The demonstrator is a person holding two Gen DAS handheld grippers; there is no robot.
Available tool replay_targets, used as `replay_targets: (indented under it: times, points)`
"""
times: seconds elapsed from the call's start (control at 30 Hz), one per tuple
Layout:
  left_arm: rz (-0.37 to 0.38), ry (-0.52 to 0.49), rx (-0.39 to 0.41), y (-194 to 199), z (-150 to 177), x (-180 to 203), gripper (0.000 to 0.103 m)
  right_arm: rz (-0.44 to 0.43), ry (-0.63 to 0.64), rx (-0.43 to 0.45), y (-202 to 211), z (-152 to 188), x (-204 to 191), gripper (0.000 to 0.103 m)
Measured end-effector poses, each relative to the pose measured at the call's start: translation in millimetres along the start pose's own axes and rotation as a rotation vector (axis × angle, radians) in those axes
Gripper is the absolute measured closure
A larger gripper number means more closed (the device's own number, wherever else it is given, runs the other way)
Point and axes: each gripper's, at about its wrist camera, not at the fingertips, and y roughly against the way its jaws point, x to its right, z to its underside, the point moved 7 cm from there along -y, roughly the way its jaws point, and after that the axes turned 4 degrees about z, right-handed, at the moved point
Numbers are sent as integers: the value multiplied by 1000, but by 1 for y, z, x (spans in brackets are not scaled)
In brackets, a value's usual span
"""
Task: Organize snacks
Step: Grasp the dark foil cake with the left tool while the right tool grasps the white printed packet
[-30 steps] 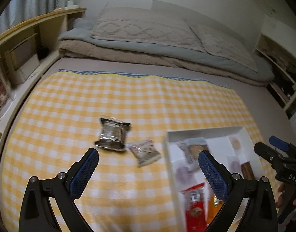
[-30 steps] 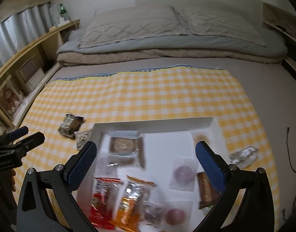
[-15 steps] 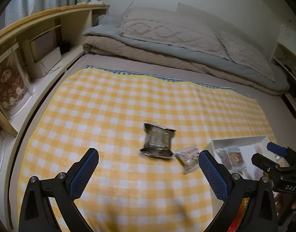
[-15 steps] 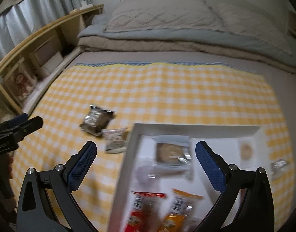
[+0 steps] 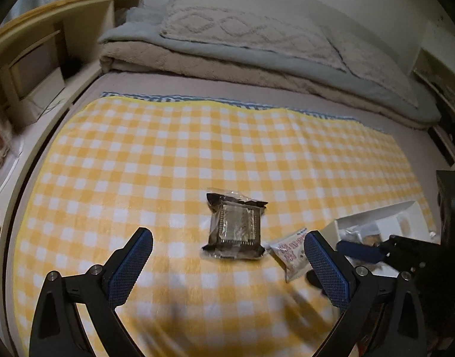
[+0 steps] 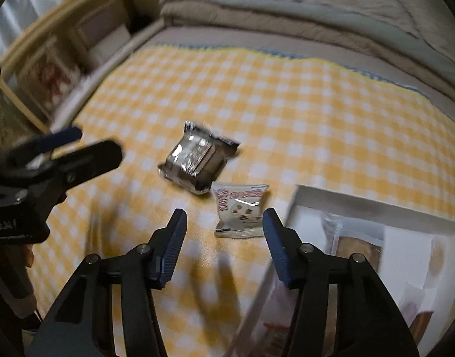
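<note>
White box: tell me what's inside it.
The white box holds a clear-wrapped brown biscuit near its far wall and blurred red and orange packets at the near end. The right tool covers part of the box, and the frame edge crops the rest.

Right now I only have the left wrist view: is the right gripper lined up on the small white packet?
Observer: Yes. The right wrist view frames the small white packet between the right gripper's fingertips. The jaws have just been closing, but the pads are not on it.
Operator: Is the white box crowding it?
Observer: No. A strip of checked cloth shows between the packet and the white box.
Operator: What's in the box corner nearest the packet?
Observer: A brown biscuit in a clear wrapper.
</note>
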Motion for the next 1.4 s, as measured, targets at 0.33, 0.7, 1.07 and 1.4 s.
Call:
replay_targets:
  times: [0.33, 0.7, 1.07, 1.4]
  points:
    - [-16, 1, -93, -70, -10, -6, 3, 87, 112, -24, -45, 0, 3, 49]
    - [-17, 17, -181, -122, -5, -6, 22, 43, 157, -18, -46, 9, 7, 92]
    - [-70, -3, -180, -125, -6, -10, 51, -59, -19, -57, -35, 10, 11, 92]
    - [-171, 131, -188, -83, 17, -80, 51, -12, -202, -103, -47, -3, 9, 55]
